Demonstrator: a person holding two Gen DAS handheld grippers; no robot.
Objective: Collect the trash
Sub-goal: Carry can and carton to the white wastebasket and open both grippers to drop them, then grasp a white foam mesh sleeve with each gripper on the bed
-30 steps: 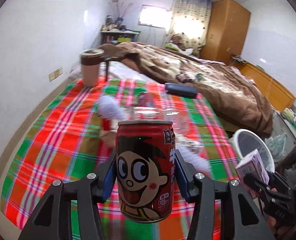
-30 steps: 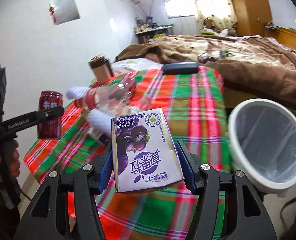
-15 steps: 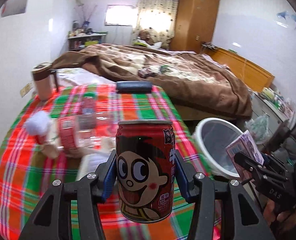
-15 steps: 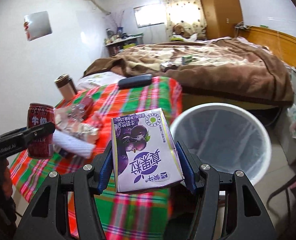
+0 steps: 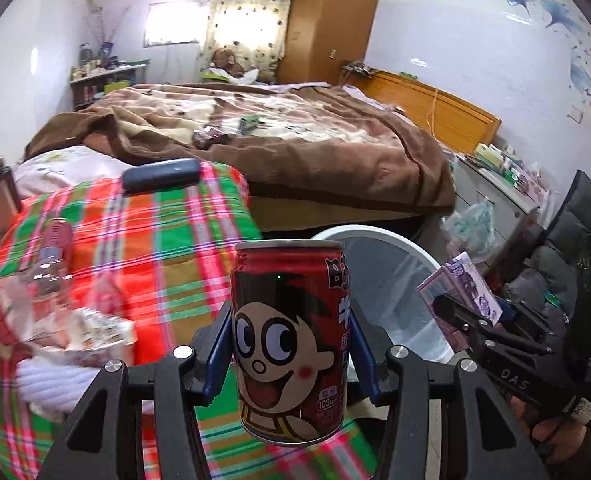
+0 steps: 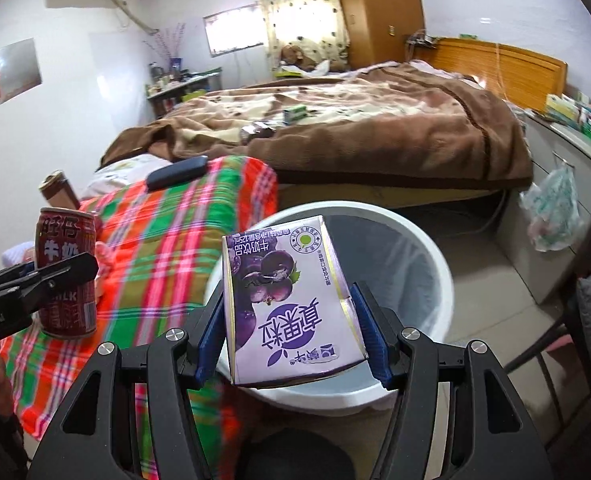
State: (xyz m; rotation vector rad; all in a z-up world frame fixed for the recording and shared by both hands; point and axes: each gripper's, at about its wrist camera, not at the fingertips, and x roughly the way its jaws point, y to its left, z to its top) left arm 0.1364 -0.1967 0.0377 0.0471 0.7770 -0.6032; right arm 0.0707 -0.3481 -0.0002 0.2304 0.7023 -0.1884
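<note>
Left tongs [image 5: 291,354] clamp a red milk can [image 5: 289,340], upright, above the near edge of the plaid-covered counter [image 5: 167,248], just left of the white trash bin [image 6: 435,264]. Right tongs [image 6: 293,340] clamp a purple drink carton [image 6: 291,304] over the bin's near-left rim. An empty plastic bottle [image 5: 35,296] and a white sock [image 5: 55,380] lie on the counter at left.

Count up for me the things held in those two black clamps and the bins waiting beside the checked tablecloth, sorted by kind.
Red metal drink can with a cartoon face: 1
Purple cardboard drink carton printed with berries: 1
Round white plastic bin with a clear liner: 1
Total: 3
</note>
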